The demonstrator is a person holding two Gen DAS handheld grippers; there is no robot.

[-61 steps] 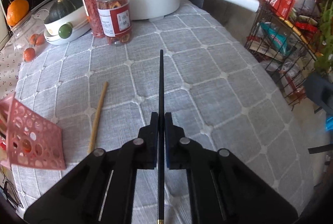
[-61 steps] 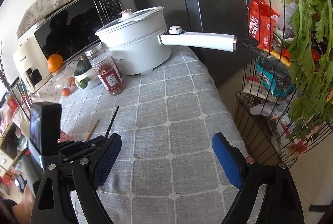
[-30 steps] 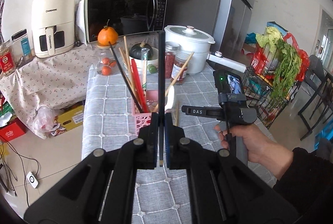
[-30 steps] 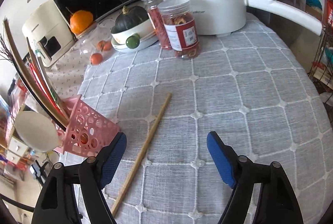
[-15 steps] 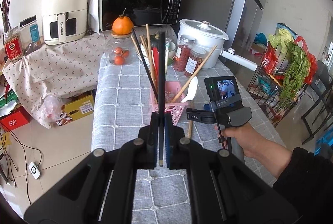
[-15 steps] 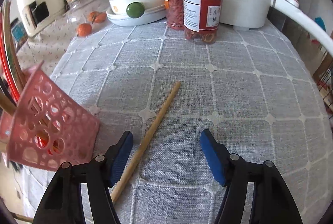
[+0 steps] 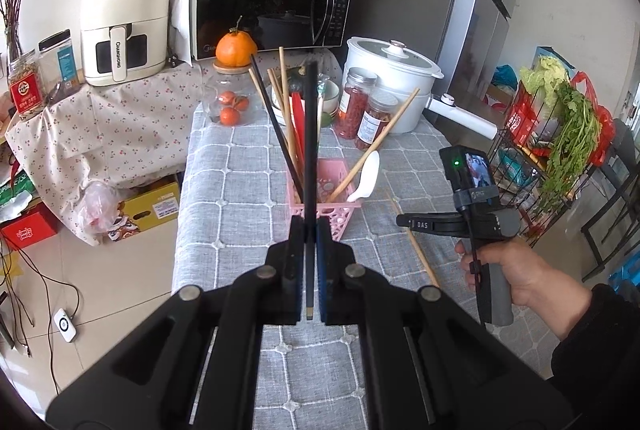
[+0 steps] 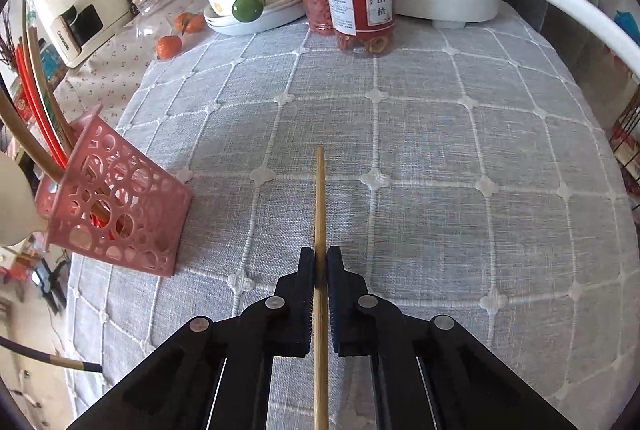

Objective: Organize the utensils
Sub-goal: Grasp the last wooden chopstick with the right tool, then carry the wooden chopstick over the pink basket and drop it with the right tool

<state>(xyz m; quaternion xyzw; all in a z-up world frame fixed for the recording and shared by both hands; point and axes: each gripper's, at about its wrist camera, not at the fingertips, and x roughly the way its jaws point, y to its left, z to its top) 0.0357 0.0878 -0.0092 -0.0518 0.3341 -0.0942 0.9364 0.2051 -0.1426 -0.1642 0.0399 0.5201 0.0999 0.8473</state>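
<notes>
I've got the thin, pale wooden chopstick (image 8: 319, 206) lying flat on the grey checked tablecloth (image 8: 460, 158), just beside the pink perforated plastic utensil basket (image 8: 120, 206), and my right gripper (image 8: 319, 262) has its jaws clamped on the stick's shaft, the far end pointing off toward the jars. It looks light and stiff, and smooth enough to pivot between the pads, so I judge a hold nearer the middle would swing less than this one toward the near part.

My left gripper (image 7: 309, 230) is closed on a long, slim black chopstick (image 7: 310, 134), held aloft and pointing toward the basket (image 7: 334, 220).

The left view gives me what the right can't: the whole basket already stuffed with wooden and black sticks and a white ceramic spoon (image 7: 366, 178), the wooden chopstick (image 7: 412, 238) on the cloth to its right, and my right hand (image 7: 516, 270) on the handle. The right view alone shows the pads actually pinching the wood, and the basket's wall close up. Whether the stick has lifted off the cloth, I cannot tell.
</notes>
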